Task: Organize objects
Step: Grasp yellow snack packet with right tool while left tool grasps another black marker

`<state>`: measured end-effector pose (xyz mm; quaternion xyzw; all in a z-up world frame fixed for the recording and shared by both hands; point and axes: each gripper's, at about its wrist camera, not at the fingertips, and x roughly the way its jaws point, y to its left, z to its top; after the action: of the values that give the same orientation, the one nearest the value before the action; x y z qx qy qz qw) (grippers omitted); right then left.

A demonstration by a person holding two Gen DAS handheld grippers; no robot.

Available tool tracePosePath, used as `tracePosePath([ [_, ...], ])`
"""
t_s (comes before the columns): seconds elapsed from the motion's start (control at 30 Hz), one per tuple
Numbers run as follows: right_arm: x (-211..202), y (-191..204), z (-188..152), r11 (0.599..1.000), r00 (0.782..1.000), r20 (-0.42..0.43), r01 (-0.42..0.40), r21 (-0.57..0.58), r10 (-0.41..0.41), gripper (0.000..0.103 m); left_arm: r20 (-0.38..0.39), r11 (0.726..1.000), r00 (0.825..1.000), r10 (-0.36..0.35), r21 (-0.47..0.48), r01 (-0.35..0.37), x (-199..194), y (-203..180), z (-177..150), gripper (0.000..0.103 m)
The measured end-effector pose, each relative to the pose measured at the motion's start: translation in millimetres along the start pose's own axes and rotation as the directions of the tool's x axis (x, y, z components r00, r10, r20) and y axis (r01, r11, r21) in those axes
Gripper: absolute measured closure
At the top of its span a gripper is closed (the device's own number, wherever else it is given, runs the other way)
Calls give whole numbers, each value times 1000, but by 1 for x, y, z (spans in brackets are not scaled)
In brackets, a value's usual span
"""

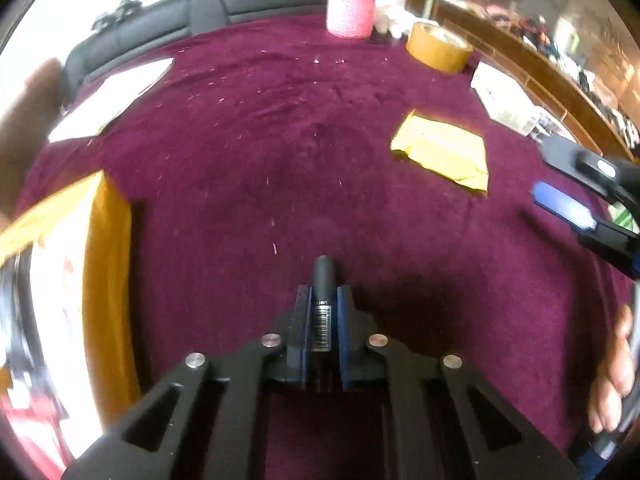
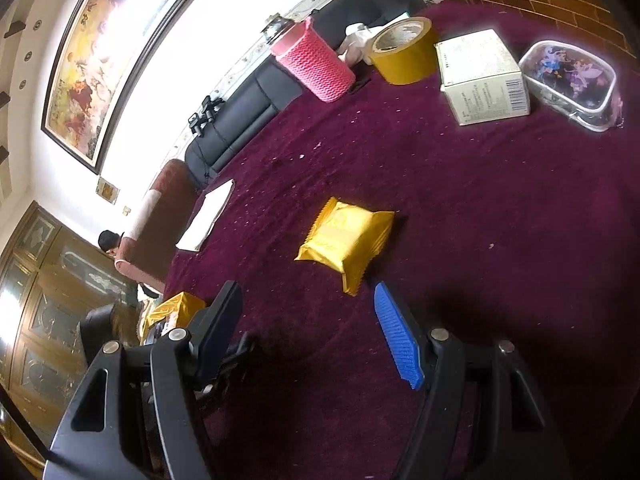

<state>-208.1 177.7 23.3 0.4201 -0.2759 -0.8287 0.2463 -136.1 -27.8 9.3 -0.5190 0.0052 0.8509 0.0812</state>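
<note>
**Left gripper clamps a dark marker while the right waits open over the cloth**

Nearest in the left wrist view, the left gripper (image 1: 323, 308) is closed tight on a slim dark marker (image 1: 323, 300) with a barcode label. The marker lies lengthwise between the pads, its rounded tip poking out beyond them and pointing down at the maroon cloth (image 1: 280, 140). Gripped along its length like this, it is unlikely to swing or slip while it is carried.

To the near left sits a yellow-walled box (image 1: 108, 280), probably the place where loose items get collected.

The right gripper (image 2: 308, 332) has its jaws spread with nothing between them, and it hangs above bare cloth just short of a yellow snack packet (image 2: 346, 240). That packet looks like its likely next pickup, since the gap lines up toward it.

Further off on the left lies a white paper sheet (image 2: 208, 216). Along the far edge stand a pink knitted container (image 2: 316, 66), a roll of tan tape (image 2: 404, 50), a white carton (image 2: 482, 76) and a clear printed pouch (image 2: 572, 84), grouped as though already tidied.
</note>
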Motion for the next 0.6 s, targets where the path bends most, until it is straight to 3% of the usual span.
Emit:
tracePosePath([
  [0.07, -1, -4, 2, 1000, 1000, 7, 15, 7, -15, 35, 18, 998, 999, -34, -48, 35, -10, -4, -23, 94],
  [0.17, 0, -11, 4, 999, 999, 6, 33, 27, -33, 36, 85, 999, 996, -10, -35, 13, -20, -14, -47, 94],
  [0.33, 8, -10, 16, 996, 998, -45, 43, 81, -39, 35, 125, 998, 992, -35, -55, 42, -18, -9, -47, 94],
  [0.47, 24, 15, 47, 983, 987, -9, 157, -90, -159, 36, 153, 996, 986, -60, -63, 71, -17, -3, -47, 94],
  [0.6, 62, 14, 73, 970, 981, -49, 176, -167, -187, 35, 165, 997, 985, -58, -43, 66, -18, -4, -50, 94],
])
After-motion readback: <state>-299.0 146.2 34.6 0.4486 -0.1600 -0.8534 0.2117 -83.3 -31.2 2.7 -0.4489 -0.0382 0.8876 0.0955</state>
